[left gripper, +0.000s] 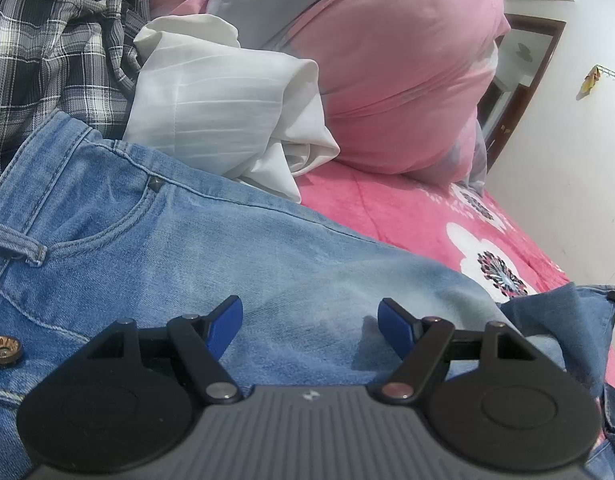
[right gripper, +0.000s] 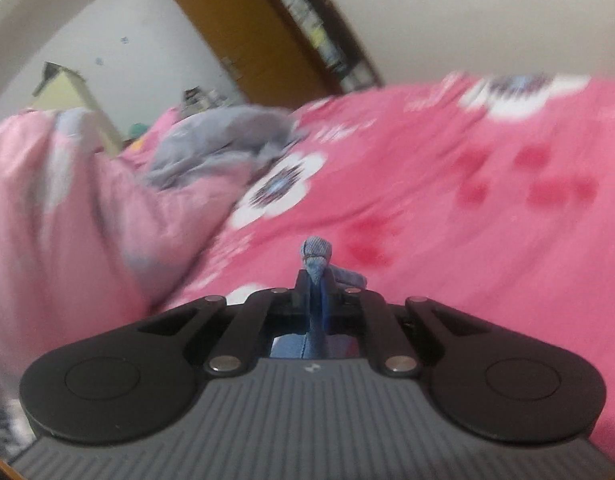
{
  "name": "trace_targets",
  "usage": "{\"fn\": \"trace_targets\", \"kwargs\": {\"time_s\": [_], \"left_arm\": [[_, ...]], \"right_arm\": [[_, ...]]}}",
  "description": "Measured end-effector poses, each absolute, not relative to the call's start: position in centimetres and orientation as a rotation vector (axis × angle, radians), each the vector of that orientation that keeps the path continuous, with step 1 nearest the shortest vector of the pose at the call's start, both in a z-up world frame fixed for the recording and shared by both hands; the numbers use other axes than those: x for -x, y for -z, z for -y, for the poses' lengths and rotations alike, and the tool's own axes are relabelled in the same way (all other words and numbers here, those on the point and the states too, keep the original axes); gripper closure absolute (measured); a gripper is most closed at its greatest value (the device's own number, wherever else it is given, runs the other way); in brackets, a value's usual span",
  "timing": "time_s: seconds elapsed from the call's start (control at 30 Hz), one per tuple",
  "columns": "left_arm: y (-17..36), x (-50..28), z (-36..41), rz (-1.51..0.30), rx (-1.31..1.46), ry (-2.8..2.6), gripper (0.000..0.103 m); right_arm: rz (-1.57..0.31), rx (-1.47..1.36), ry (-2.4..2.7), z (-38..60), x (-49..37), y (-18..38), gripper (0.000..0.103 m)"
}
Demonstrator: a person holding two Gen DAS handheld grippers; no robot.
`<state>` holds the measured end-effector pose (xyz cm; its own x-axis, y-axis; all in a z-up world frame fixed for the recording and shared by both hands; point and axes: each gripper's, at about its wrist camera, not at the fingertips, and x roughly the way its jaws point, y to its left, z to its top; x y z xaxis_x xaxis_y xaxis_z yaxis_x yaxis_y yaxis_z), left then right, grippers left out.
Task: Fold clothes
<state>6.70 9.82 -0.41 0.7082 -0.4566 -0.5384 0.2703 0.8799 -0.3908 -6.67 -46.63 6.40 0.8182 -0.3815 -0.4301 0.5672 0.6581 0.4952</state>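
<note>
Light blue jeans [left gripper: 211,248] lie spread over the pink bed in the left wrist view, waistband and brass button at the left. My left gripper [left gripper: 310,326] hovers just above the denim, open, with nothing between its blue pads. At the right edge a folded-over piece of the jeans [left gripper: 555,320] is lifted. In the right wrist view my right gripper [right gripper: 316,280] is shut on a pinch of the jeans' denim [right gripper: 316,258], which sticks out past the fingertips above the bed. This view is blurred by motion.
A crumpled white garment [left gripper: 223,100] and a grey plaid shirt [left gripper: 55,48] lie behind the jeans. A big pink duvet [left gripper: 395,64] is heaped at the back. The pink flowered bedspread [right gripper: 487,208] stretches right; a grey-blue cloth [right gripper: 223,144] lies farther off. A wall and wooden door [right gripper: 243,32] stand beyond.
</note>
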Motion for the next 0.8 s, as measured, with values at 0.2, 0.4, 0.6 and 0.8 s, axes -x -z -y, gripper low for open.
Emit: {"fn": "trace_targets", "kwargs": {"time_s": [0.2, 0.4, 0.6, 0.8], "left_arm": [[0.4, -6.7, -9.8, -0.672, 0.289, 0.409, 0.027], [0.4, -6.8, -9.8, -0.673, 0.294, 0.412, 0.027], [0.5, -6.8, -9.8, -0.673, 0.302, 0.414, 0.027], [0.5, -6.7, -9.6, -0.673, 0.295, 0.410, 0.027]], "right_arm": [[-0.289, -0.738, 0.675, 50.5, 9.8, -3.6, 0.100], [-0.274, -0.882, 0.700, 53.1, 11.5, -1.7, 0.100], [-0.188, -0.846, 0.642, 53.5, 10.9, -5.6, 0.100], [-0.165, -0.850, 0.714, 55.5, 13.5, -4.6, 0.100]]}}
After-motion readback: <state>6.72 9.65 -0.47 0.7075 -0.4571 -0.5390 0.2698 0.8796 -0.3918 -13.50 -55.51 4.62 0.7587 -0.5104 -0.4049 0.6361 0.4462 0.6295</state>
